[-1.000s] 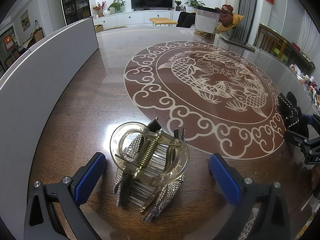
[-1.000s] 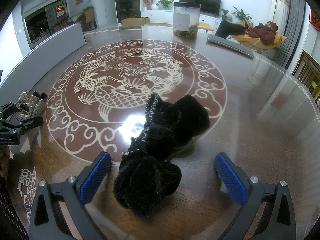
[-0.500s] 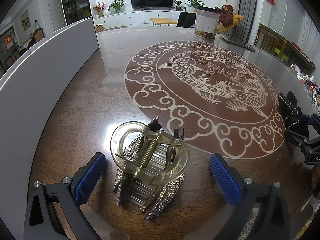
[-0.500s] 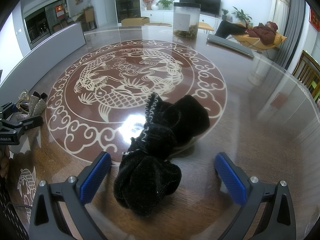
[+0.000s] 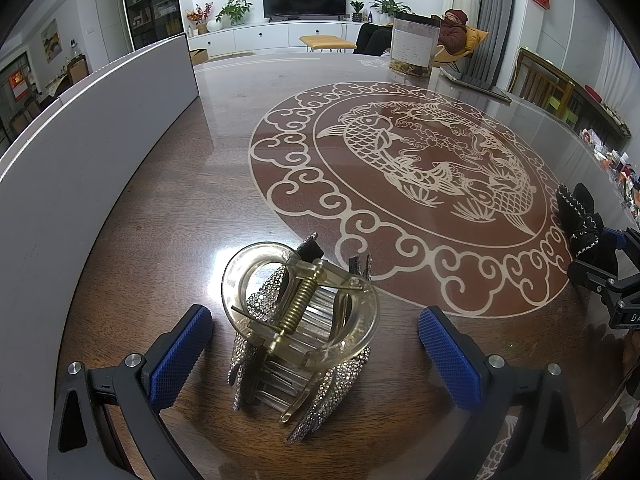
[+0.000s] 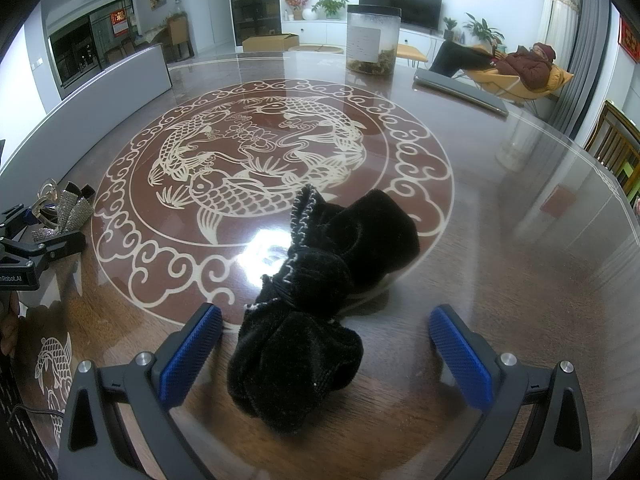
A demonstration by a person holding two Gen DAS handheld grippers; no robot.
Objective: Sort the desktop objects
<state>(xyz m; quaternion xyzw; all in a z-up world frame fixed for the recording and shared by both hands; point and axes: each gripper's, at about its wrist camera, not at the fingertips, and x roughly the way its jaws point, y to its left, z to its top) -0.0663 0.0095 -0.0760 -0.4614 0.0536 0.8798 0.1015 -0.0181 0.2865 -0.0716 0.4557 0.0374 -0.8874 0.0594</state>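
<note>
The left claw [image 5: 312,356] is spread wide with a hair clip [image 5: 300,328] lying on the worktop [image 5: 168,208] between its blue pads [image 5: 180,356], touching neither. The clip's spring runs away from the camera, leaning a little right; its lower teeth are hard to make out under the clear shell. The right claw [image 6: 324,356] is likewise released around a black velvet scrunchie [image 6: 320,300], whose long axis runs from near the camera up and to the right. In the left wrist view the scrunchie is partly hidden behind the right claw at the frame edge.
</note>
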